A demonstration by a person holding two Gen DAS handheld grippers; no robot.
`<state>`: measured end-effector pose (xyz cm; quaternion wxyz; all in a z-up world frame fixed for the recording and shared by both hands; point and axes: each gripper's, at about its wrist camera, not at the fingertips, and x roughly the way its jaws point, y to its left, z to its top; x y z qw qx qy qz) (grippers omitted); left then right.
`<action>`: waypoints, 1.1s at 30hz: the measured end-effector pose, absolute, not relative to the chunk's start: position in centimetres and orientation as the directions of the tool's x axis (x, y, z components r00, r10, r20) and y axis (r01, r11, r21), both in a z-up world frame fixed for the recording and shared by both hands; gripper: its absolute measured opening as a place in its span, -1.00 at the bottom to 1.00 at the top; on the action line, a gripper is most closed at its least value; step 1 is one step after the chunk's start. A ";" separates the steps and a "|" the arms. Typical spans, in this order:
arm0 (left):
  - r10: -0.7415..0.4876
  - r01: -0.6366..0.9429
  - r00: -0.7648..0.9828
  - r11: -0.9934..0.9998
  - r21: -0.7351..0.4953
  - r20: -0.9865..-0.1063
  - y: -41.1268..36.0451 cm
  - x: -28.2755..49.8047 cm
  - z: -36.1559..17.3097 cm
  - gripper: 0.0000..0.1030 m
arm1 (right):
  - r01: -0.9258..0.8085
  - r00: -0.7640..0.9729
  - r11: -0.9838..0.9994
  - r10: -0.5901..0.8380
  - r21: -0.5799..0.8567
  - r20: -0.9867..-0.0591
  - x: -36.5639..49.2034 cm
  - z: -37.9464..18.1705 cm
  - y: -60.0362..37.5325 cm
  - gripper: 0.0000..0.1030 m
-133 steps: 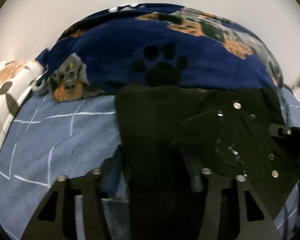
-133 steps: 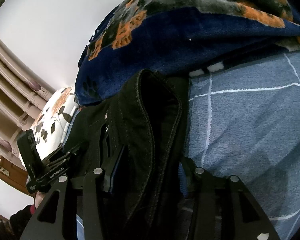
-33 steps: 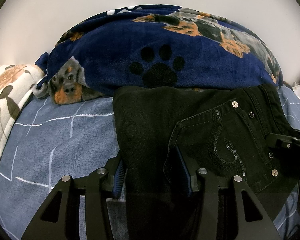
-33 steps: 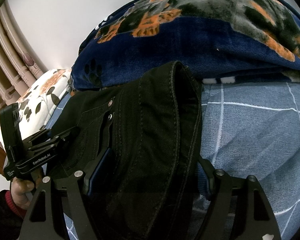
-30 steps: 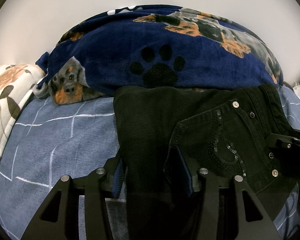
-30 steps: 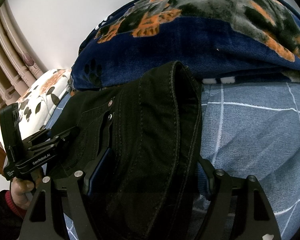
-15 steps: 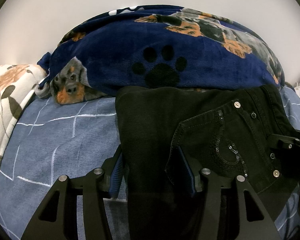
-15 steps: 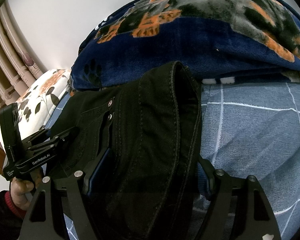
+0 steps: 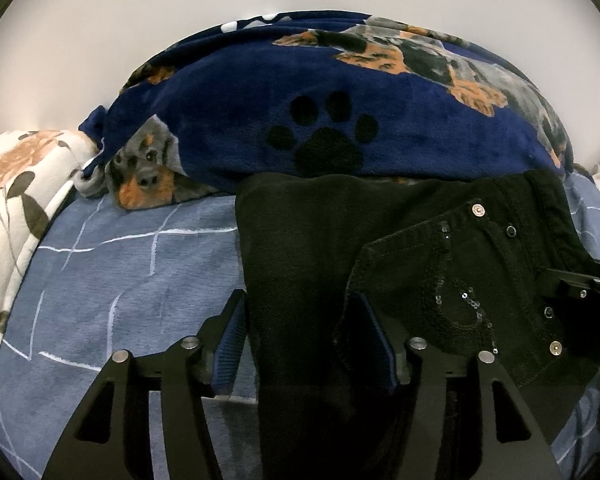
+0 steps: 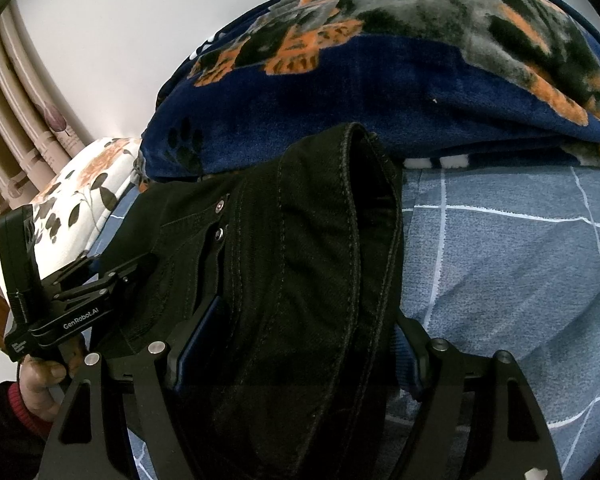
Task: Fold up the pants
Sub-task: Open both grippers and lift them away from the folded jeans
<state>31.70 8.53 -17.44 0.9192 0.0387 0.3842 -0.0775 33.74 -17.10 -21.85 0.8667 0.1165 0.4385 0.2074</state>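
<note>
Widening left claw around pants

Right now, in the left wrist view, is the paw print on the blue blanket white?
No, the paw print on the blue blanket is black.

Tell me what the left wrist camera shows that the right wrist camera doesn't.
Left wrist only: the sequined back pocket and the puppy face at the blanket's edge.

Right wrist only: the curtain, the hand holding the left gripper, and the waistband humped up between the right gripper fingers.

Both: black pants, navy dog blanket, blue checked sheet, floral pillow. The left gripper's jaws are opening around the pants.
</note>
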 end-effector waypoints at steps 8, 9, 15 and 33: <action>-0.034 0.117 0.718 0.990 0.072 -0.696 8.4 31.3 -17.2 0.51 | -0.262 0.516 0.875 0.483 0.406 -0.707 34.0 -21.8 -17.2 0.52; -0.013 0.102 0.725 0.991 0.089 -0.689 8.4 30.9 -17.0 0.51 | -0.240 0.517 0.900 0.435 0.364 -0.737 34.0 -21.5 -17.1 0.61; 0.006 0.088 0.763 0.990 0.113 -0.647 7.7 25.2 -13.7 0.77 | -0.255 0.647 0.935 0.355 0.247 -0.675 27.7 -15.4 -16.3 0.85; -0.010 0.087 0.875 0.987 0.138 -0.483 3.8 9.2 -2.3 0.99 | -0.227 0.767 0.939 0.335 0.257 -0.548 9.4 -7.6 -16.7 1.00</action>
